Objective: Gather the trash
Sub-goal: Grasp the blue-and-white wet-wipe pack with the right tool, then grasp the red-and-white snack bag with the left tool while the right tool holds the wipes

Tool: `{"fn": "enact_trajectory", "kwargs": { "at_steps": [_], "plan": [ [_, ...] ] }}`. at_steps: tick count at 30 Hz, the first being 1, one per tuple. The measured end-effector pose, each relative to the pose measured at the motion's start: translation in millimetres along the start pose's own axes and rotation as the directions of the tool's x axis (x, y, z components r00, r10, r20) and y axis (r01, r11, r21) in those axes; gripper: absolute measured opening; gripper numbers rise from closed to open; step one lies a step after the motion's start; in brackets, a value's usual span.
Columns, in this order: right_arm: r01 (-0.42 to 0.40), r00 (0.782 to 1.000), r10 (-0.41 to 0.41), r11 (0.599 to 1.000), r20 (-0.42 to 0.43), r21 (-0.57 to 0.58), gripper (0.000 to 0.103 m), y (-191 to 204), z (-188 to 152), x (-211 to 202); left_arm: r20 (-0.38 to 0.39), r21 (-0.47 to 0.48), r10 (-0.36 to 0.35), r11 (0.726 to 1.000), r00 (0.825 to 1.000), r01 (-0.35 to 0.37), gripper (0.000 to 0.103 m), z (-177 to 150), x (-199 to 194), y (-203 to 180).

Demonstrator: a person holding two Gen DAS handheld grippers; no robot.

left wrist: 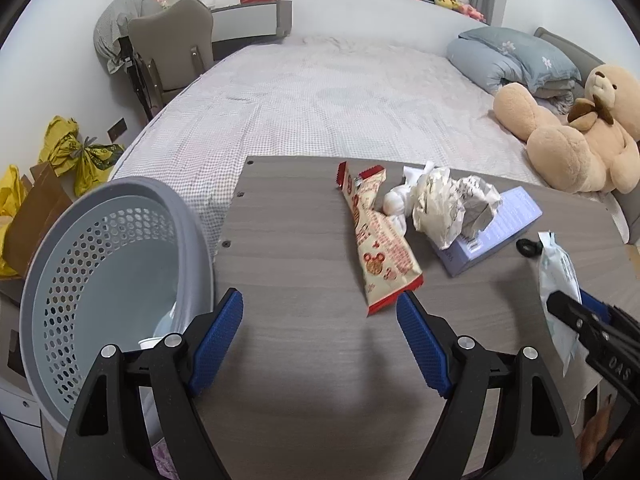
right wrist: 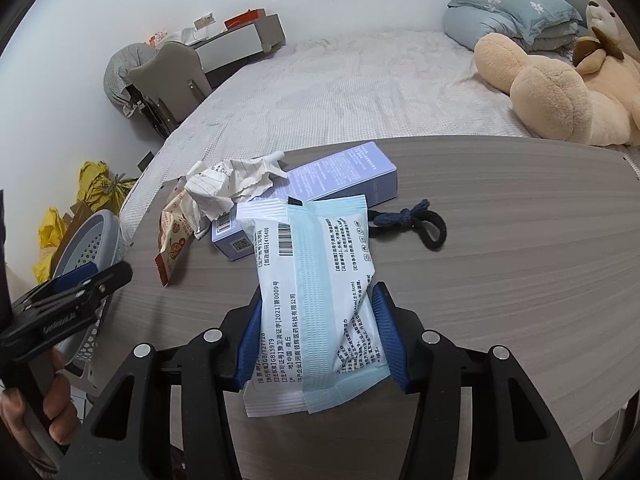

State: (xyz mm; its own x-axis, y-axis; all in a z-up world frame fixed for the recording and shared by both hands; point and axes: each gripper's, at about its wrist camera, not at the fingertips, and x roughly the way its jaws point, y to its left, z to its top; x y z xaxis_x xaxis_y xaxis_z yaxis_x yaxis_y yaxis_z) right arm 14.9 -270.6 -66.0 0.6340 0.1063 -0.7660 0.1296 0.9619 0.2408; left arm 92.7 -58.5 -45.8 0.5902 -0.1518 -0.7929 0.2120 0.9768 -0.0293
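Note:
My right gripper (right wrist: 318, 296) is shut on a white and pale-blue mask packet (right wrist: 312, 280), lifted off the grey wooden table (right wrist: 500, 272); the blue pads press its sides. In the left wrist view that packet (left wrist: 556, 272) hangs at the right edge. My left gripper (left wrist: 319, 300) stands open above the bare table (left wrist: 288, 248), with nothing between its fingers. Just beyond it lie a red and cream snack wrapper (left wrist: 380, 240), a white tissue wad (left wrist: 394, 202) and crumpled paper (left wrist: 444, 204). A grey perforated basket (left wrist: 132, 188) stands tilted at the table's left edge.
A pale purple box (right wrist: 340, 176) and a black hair tie (right wrist: 416, 222) lie on the table behind the packet. Beyond the table is a bed (left wrist: 320, 92) with a teddy bear (left wrist: 572, 140). A chair (left wrist: 172, 52) and yellow bags (left wrist: 76, 152) are at the left.

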Motion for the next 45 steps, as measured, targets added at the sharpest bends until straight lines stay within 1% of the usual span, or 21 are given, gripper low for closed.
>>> {"fn": "enact_trajectory", "kwargs": {
  "at_steps": [4, 11, 14, 21, 24, 27, 29, 30, 31, 32, 37, 45],
  "plan": [
    [0.001, 1.0, -0.001, 1.0, 0.014, 0.0, 0.05, -3.4, 1.0, -5.4, 0.014, 0.005, 0.003, 1.0, 1.0, -0.003, 0.078, 14.7, 7.4, -6.8],
    [-0.001, 1.0, 0.0, 1.0, 0.016, 0.027, 0.05, -14.9, 1.3, -6.0, -0.018, 0.003, -0.004, 1.0, 1.0, 0.004, 0.078, 37.2, 31.9, -12.6],
    [-0.002, 1.0, 0.001, 0.999, 0.011, 0.041, 0.05, -20.7, 2.7, -3.8, -0.034, 0.006, 0.0, 1.0, 0.999, 0.0, 0.078, 40.9, 42.8, -14.8],
    [-0.001, 1.0, 0.001, 0.998, 0.008, 0.056, 0.05, -27.4, 4.7, 0.8, -0.065, 0.002, 0.007, 1.0, 0.998, -0.007, 0.078, 38.1, 62.5, -12.7],
    [-0.003, 1.0, 0.003, 0.998, 0.005, 0.06, 0.05, -30.3, 5.3, 3.1, -0.064, -0.002, -0.009, 1.0, 0.998, 0.008, 0.071, 39.0, 64.0, -11.2],
    [-0.004, 1.0, 0.003, 0.998, 0.005, 0.063, 0.05, -31.9, 5.0, 3.7, -0.068, -0.002, -0.044, 0.999, 0.997, 0.043, 0.06, 40.2, 65.1, -12.5],
    [-0.005, 1.0, 0.004, 0.998, 0.005, 0.066, 0.05, -32.2, 5.2, 3.8, -0.075, 0.0, -0.065, 0.998, 0.995, 0.065, 0.048, 40.3, 66.1, -12.8],
    [-0.007, 1.0, 0.007, 0.998, 0.005, 0.067, 0.05, -32.4, 5.2, 3.7, -0.078, 0.0, -0.073, 0.997, 0.994, 0.074, 0.044, 40.0, 66.2, -13.4],
    [-0.008, 1.0, 0.008, 0.998, 0.005, 0.068, 0.05, -32.4, 5.3, 3.4, -0.084, 0.001, -0.087, 0.996, 0.993, 0.087, 0.033, 38.7, 66.5, -14.1],
    [-0.008, 1.0, 0.007, 0.998, 0.006, 0.068, 0.05, -32.7, 5.6, 3.0, -0.091, 0.001, -0.101, 0.995, 0.991, 0.102, 0.03, 37.4, 66.6, -14.7],
    [-0.008, 1.0, 0.008, 0.998, 0.01, 0.066, 0.05, -32.5, 6.0, 1.3, -0.069, 0.014, -0.126, 0.992, 0.99, 0.127, 0.029, 30.8, 55.4, -17.7],
    [-0.017, 1.0, 0.016, 0.998, 0.024, 0.054, 0.05, -25.3, 3.9, -6.9, -0.032, 0.044, -0.091, 0.995, 0.995, 0.092, 0.029, 14.6, 26.7, -15.6]
  ]
}}
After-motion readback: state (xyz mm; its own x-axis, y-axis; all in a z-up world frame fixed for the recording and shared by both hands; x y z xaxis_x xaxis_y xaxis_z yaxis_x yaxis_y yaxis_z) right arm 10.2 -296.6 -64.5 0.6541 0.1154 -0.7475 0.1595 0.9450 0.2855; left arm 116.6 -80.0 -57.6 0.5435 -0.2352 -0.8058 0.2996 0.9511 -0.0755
